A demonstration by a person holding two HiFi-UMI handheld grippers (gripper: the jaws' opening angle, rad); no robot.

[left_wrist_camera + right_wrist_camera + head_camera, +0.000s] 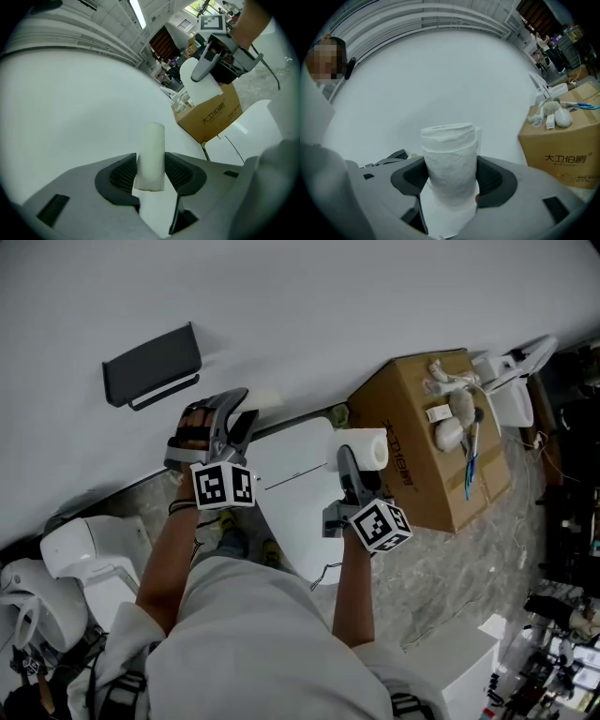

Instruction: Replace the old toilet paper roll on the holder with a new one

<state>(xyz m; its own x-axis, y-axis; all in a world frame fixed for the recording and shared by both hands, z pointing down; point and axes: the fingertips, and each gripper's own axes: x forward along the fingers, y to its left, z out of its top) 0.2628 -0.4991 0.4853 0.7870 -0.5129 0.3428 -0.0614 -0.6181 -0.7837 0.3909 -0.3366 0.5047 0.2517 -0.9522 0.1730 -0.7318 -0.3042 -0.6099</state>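
Gripping the new roll (366, 448), the right gripper (345, 463) is farther from the wall holder (150, 367) than the left gripper (234, 411) — which clamps the thin old roll (151, 154).

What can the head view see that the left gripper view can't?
Only the head view: the dark holder. Only the left gripper view: a ceiling light, and a close look at the left gripper squeezing the thin core. Both: the box, and the right gripper holding the roll.
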